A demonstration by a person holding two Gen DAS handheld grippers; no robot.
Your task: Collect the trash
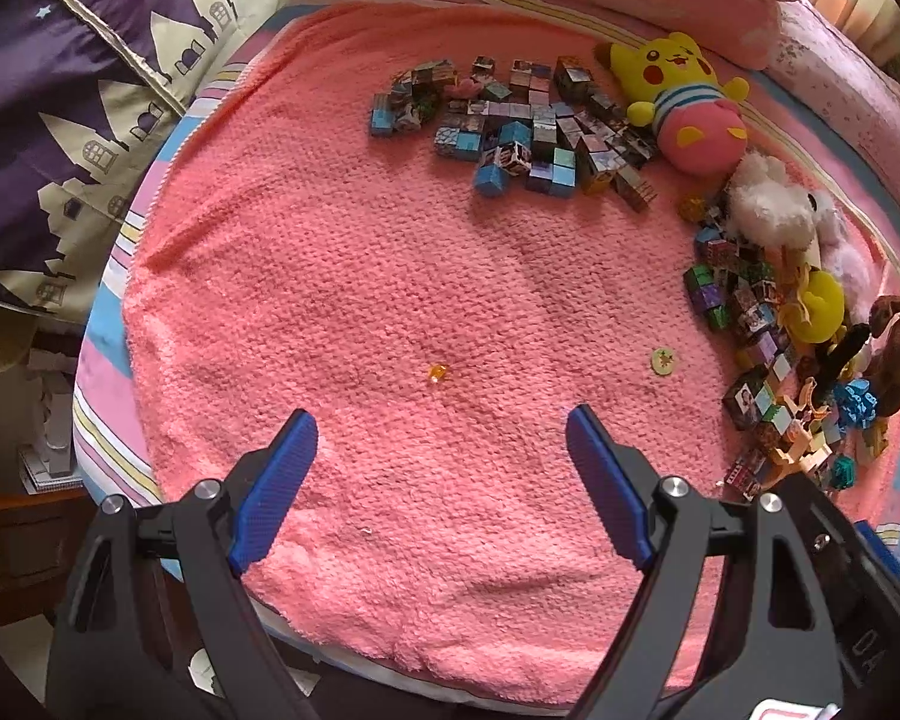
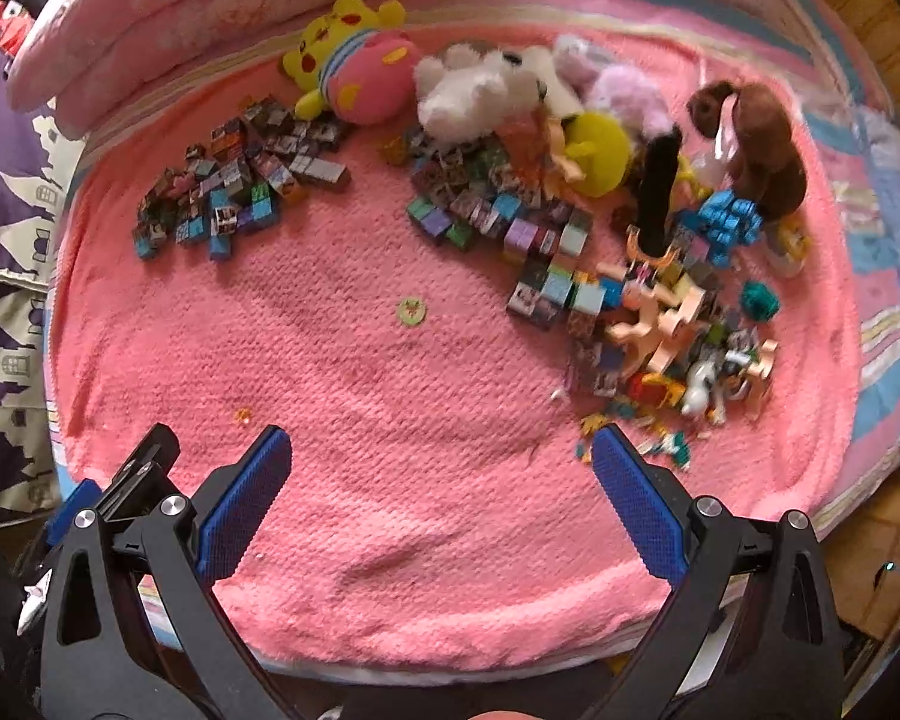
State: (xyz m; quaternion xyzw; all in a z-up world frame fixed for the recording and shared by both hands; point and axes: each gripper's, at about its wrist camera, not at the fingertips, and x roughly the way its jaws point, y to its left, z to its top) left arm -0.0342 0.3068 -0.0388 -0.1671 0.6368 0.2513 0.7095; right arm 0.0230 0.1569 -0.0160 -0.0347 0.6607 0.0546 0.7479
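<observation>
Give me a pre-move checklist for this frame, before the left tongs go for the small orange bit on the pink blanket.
1. Left tongs open and empty: ok.
2. Right tongs open and empty: ok.
3. Orange bit in view, ahead of the left tongs and between their fingers' line: ok.
4. Blanket around the bit free of blocks and plush toys: ok.
5. Round token lies apart from the bit: ok.
6. Trash container in view: not ok, neither view shows one.
</observation>
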